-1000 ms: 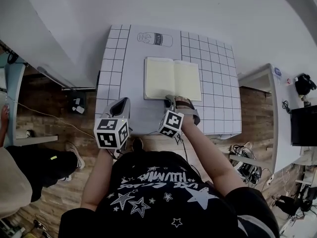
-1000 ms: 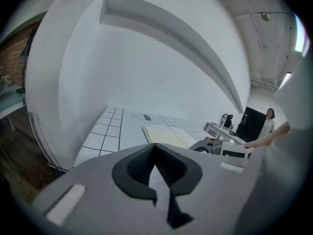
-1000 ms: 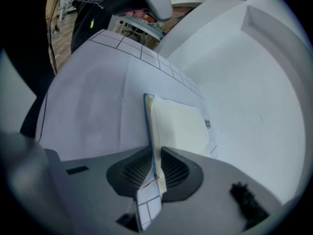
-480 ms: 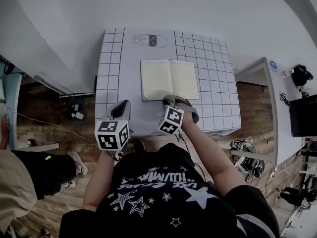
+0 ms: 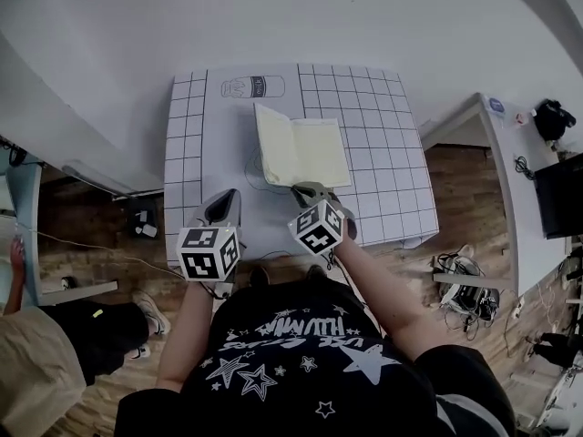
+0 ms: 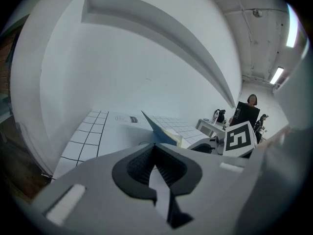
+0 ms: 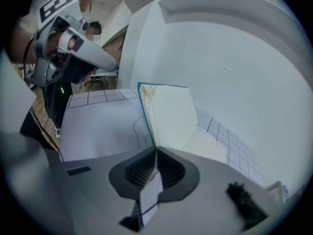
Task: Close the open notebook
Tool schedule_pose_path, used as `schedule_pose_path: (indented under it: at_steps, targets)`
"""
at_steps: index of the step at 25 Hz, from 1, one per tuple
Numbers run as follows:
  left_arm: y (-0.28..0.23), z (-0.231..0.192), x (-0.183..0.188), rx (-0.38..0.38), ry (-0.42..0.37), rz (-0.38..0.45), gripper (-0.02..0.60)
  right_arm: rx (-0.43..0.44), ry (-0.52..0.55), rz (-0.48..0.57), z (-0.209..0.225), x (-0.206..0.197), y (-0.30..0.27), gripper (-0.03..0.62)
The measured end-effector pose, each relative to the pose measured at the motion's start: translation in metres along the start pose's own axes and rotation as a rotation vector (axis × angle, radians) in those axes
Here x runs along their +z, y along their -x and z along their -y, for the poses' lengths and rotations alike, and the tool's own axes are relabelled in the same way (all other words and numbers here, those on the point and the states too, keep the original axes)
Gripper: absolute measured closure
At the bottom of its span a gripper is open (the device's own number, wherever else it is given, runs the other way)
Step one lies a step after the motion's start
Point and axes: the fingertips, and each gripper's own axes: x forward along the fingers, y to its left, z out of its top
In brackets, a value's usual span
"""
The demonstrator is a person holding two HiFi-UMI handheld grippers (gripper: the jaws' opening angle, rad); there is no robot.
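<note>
The notebook (image 5: 314, 153) lies mid-table with cream pages, its right half flat. Its left half, blue-edged cover and pages (image 5: 271, 144), stands tilted up off the white gridded mat (image 5: 191, 135). My right gripper (image 5: 305, 189) is at the notebook's near edge; its jaws are closing and pinch the raised cover's bottom edge. In the right gripper view the cover (image 7: 166, 111) rises straight out of the right gripper (image 7: 155, 152). My left gripper (image 5: 224, 206) hovers left of the book, shut and empty. From the left gripper (image 6: 155, 148), the raised cover (image 6: 157, 129) shows ahead to the right.
A drawn can (image 5: 252, 86) and a drawn circle (image 5: 253, 167) mark the mat. A white wall runs behind the table. A side desk (image 5: 506, 180) with small items stands at the right. A person (image 5: 41, 353) stands on the wooden floor at the left.
The notebook's left half has gone from flat to tilted up. My right gripper has closed on its edge, rolled and risen. The left gripper has shifted a little.
</note>
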Motion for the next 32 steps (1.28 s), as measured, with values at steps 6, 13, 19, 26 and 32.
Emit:
schedule_pose_path:
  at_steps: [6, 13, 19, 26, 32]
  targets:
    - [-0.018, 0.030, 0.006, 0.000, -0.018, -0.006, 0.572, 0.026, -0.191, 0.085, 0.015, -0.010, 0.012, 0.571]
    - [-0.034, 0.060, 0.005, -0.005, -0.034, -0.018, 0.572, 0.077, -0.315, 0.099, 0.031, -0.030, 0.017, 0.569]
    - [-0.041, 0.072, 0.001, 0.002, -0.035, -0.032, 0.572, 0.082, -0.453, -0.001, 0.045, -0.069, 0.013, 0.572]
    - [-0.050, 0.085, 0.003, 0.002, -0.050, -0.035, 0.572, 0.103, -0.419, 0.096, 0.060, -0.061, 0.041, 0.572]
    - [-0.055, 0.100, 0.007, 0.003, -0.063, -0.025, 0.572, 0.010, -0.344, 0.106, 0.101, -0.065, 0.053, 0.572]
